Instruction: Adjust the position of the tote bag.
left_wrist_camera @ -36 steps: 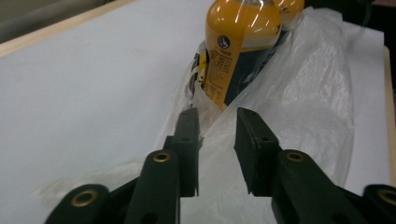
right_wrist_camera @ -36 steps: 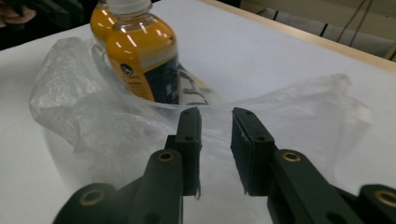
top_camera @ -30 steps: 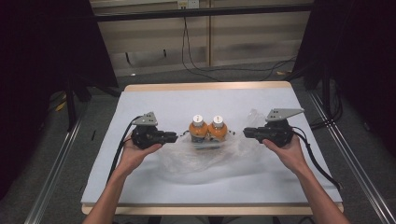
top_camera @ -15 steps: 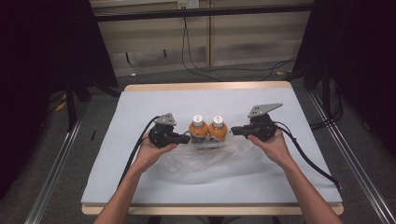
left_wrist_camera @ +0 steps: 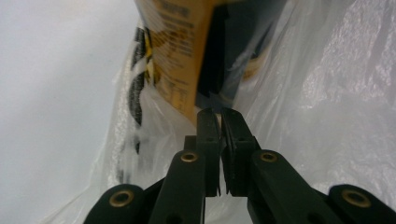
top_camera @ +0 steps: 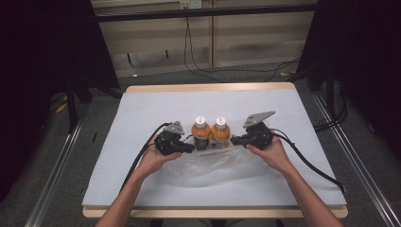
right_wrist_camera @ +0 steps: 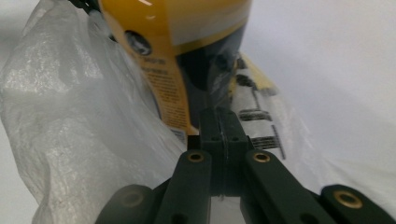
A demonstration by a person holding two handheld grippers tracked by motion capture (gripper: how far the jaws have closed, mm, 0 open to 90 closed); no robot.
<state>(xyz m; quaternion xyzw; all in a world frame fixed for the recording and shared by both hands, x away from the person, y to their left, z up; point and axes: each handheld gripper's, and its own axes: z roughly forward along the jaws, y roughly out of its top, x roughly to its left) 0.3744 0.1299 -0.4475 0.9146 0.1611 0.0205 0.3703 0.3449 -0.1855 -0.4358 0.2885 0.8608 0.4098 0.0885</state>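
Having just swung in from either side, my left gripper (top_camera: 189,147) and right gripper (top_camera: 235,140) clench the clear plastic bag (top_camera: 208,163) around two orange bottles (top_camera: 210,133) mid-tabletop (top_camera: 142,109), ready to draw it up.

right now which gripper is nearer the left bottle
Left. The left gripper sits right beside the left bottle, pinching the plastic bag; the right gripper is past the right bottle.
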